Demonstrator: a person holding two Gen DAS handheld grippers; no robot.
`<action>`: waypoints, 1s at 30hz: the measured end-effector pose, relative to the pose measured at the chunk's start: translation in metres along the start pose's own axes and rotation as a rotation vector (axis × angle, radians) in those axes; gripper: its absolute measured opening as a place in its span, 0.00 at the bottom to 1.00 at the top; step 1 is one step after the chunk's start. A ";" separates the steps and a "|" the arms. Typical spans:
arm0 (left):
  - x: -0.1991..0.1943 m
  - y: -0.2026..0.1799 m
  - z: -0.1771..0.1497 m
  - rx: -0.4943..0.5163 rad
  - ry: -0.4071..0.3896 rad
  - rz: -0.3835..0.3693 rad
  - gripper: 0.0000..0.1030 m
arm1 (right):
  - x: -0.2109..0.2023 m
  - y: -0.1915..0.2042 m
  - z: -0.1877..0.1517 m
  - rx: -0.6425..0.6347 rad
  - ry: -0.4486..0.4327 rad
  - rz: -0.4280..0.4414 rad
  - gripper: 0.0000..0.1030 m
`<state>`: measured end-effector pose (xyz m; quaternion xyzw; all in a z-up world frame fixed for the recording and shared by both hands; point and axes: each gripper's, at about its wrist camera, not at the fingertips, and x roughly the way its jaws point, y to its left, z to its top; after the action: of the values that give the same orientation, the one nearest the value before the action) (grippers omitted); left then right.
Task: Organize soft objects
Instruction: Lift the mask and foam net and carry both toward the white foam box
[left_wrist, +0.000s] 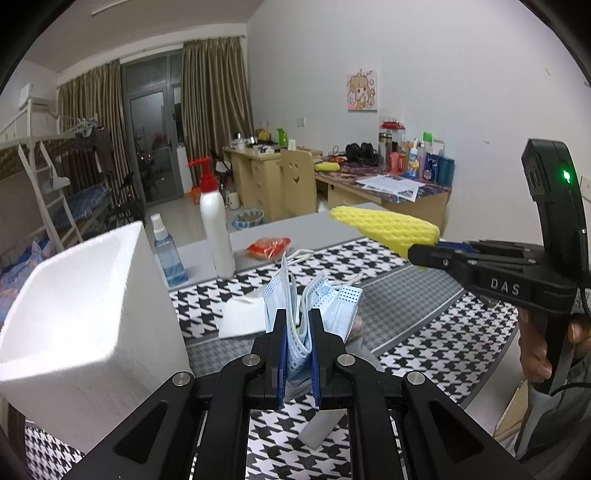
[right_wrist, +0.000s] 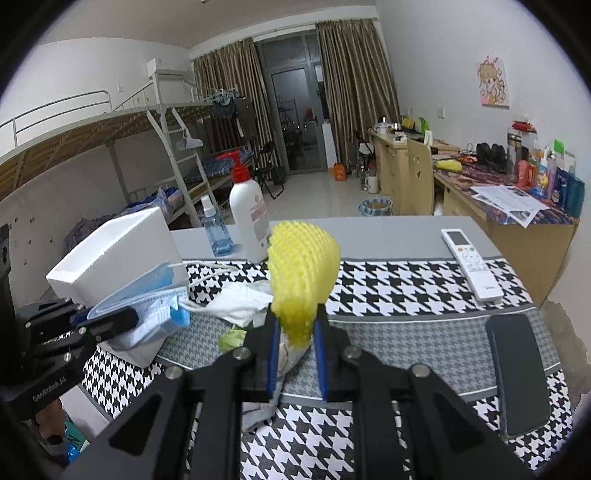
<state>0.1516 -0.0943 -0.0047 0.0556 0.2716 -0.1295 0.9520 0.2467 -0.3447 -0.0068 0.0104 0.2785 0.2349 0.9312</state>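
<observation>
From your left wrist, your left gripper (left_wrist: 298, 314) clamps a bundle of pale blue pleated face masks (left_wrist: 314, 306) above the houndstooth mat (left_wrist: 424, 354), beside the white foam box (left_wrist: 85, 302). From your right wrist, your right gripper (right_wrist: 295, 321) pinches a yellow foam mesh sleeve (right_wrist: 301, 273), seemingly clear of the mat.

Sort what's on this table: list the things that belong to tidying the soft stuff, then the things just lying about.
Belongs to the job:
- blue face masks, in the left gripper
- yellow foam net, in the right gripper
- white foam box
- crumpled white tissue

Just lying about:
- remote control
- phone
- white pump bottle
- blue spray bottle
</observation>
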 end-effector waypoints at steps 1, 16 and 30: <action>-0.001 0.000 0.002 0.000 -0.006 0.001 0.10 | -0.001 0.000 0.001 -0.004 -0.004 0.001 0.20; -0.023 0.001 0.020 0.001 -0.100 -0.007 0.10 | -0.028 0.010 0.004 0.008 -0.082 -0.041 0.20; -0.031 0.009 0.026 0.009 -0.126 -0.023 0.10 | -0.038 0.024 0.011 0.000 -0.133 -0.055 0.20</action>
<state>0.1415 -0.0839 0.0346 0.0483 0.2112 -0.1449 0.9655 0.2142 -0.3395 0.0257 0.0186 0.2160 0.2082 0.9538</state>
